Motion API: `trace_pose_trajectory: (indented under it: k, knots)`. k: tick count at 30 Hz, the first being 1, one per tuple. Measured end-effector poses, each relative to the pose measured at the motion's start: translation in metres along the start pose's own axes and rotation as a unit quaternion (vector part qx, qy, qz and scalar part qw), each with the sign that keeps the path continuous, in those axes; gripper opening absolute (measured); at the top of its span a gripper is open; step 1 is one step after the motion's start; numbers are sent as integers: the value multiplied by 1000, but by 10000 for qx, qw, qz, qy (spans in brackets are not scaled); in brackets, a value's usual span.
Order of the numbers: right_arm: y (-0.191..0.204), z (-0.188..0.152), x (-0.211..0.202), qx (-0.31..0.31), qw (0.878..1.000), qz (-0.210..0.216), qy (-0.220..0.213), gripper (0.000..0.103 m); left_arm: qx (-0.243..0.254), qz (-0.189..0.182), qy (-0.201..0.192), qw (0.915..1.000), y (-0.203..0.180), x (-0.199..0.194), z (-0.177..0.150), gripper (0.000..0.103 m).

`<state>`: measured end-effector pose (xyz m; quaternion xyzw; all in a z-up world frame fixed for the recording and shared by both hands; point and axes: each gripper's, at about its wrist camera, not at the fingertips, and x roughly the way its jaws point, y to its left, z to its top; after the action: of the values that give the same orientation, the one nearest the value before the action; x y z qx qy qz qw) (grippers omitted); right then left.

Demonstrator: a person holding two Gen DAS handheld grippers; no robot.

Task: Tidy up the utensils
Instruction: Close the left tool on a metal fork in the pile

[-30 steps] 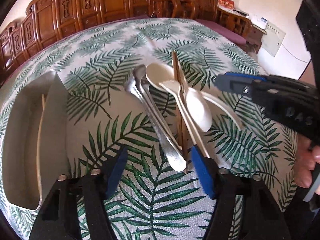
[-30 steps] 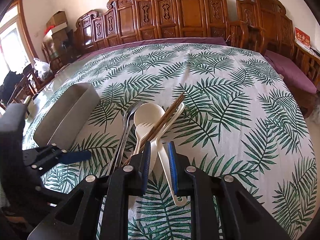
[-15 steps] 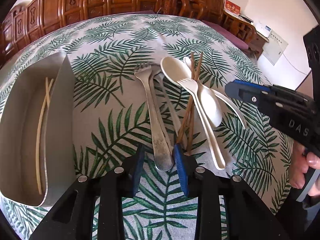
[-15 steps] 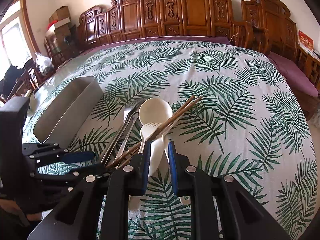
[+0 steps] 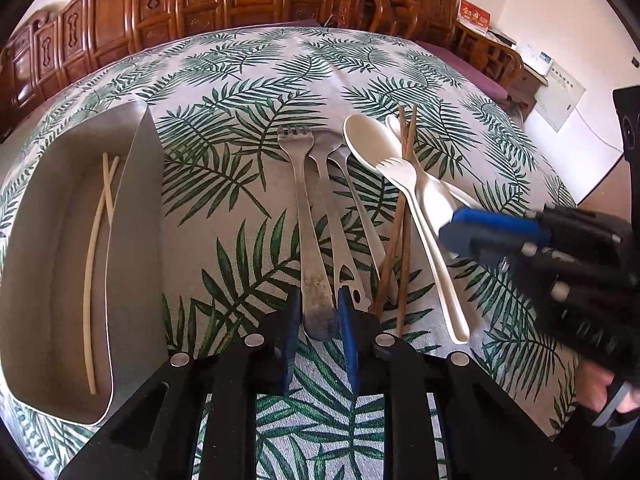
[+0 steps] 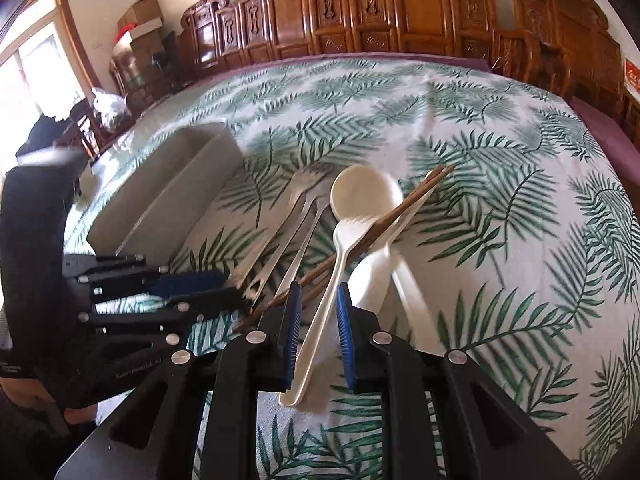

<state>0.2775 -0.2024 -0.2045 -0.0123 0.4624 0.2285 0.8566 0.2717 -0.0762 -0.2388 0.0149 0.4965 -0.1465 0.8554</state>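
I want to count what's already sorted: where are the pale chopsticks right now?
In the left wrist view, the pale chopsticks lie inside the grey tray at far left, apart from the metal fork on the tablecloth.

Tray at left of counter, pair of chopsticks inside. Right of tray: metal fork, then two metal spoons just beside it. Further right: wooden chopsticks crossing plastic spoons and plastic fork. Fork handle end between left hand-held gripper fingers. Plastic fork handle between right hand-held gripper fingers. Wooden chairs behind counter.
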Motion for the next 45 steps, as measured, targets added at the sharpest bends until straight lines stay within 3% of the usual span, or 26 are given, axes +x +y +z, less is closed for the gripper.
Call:
trace_pose_trajectory:
  k: [4,6,14,17,18,19,20,25,33,36,41,45]
  knots:
    - [4,-6,11,-27,9997,-47,244,20,-11,14,-42,10000,0,2,2,18]
    - [7,-10,18,-97,9989,-280,372,20,-19,4,-68,10000,1,3,3,18]
    - [9,-11,23,-210,9978,-533,322,17,-167,-114,-6,9998,6,1,3,17]
    - [6,-10,22,-175,9979,-529,328,14,-231,-167,55,9996,9,1,3,16]
    - [5,-10,22,-174,9979,-533,324,12,-244,-164,56,9996,10,0,2,14]
    - [3,-9,20,-156,9981,-525,297,11,-241,-121,-9,9996,11,-3,3,3]
    - [2,-8,19,-134,9983,-501,274,10,-235,-132,-6,9996,11,-5,4,2]
    - [2,-7,16,-168,9985,-450,254,10,-174,-133,176,9996,11,-9,2,0]
    - [5,0,0,-189,9996,-205,-25,10,-157,32,-104,9998,13,-27,14,0]
    - [-3,3,-5,-50,9998,-179,-111,10,-195,172,-41,9997,11,-21,27,0]
    - [-15,8,-15,113,9994,-139,-295,10,-162,364,98,9992,7,1,51,19]
    - [-24,10,-19,249,9989,-108,-369,10,-43,701,248,9972,5,25,66,21]
